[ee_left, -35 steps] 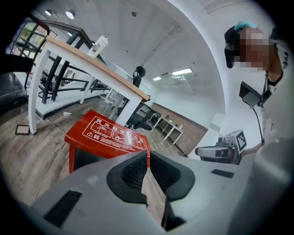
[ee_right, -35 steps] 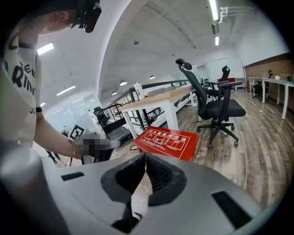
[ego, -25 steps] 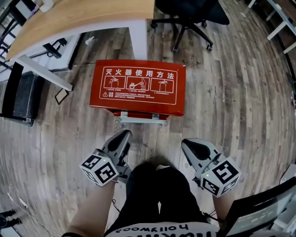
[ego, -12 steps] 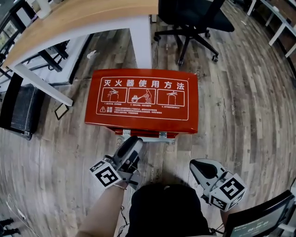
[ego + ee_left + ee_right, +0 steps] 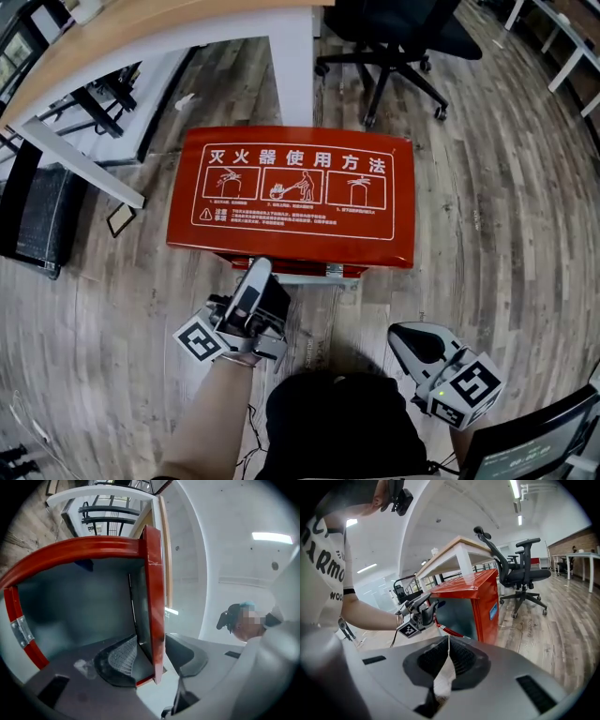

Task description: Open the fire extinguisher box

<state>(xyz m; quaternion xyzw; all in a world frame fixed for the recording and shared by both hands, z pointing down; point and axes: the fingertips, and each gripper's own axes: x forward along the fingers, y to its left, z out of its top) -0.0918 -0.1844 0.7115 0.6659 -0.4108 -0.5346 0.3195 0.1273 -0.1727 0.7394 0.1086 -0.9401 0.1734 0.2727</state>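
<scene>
Since a second ago the left tool (image 5: 255,277) has moved up-frame to the front of the box (image 5: 291,183) at mid-frame. Its jaws have just been opening and stand spread astride the door edge (image 5: 153,602). The right tool (image 5: 412,339), lower right, is pressed together and empty. The box's inside is dark. Wood floor (image 5: 497,216), with a chair (image 5: 398,37) at upper right.

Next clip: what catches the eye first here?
The red fire extinguisher box, with white instruction pictures on top, sits at the head view's centre. The left hand-held gripper is at its front. Its jaws have just been opening, with the box's red front edge between them, unclamped. The right hand-held gripper hangs shut at lower right.
</scene>
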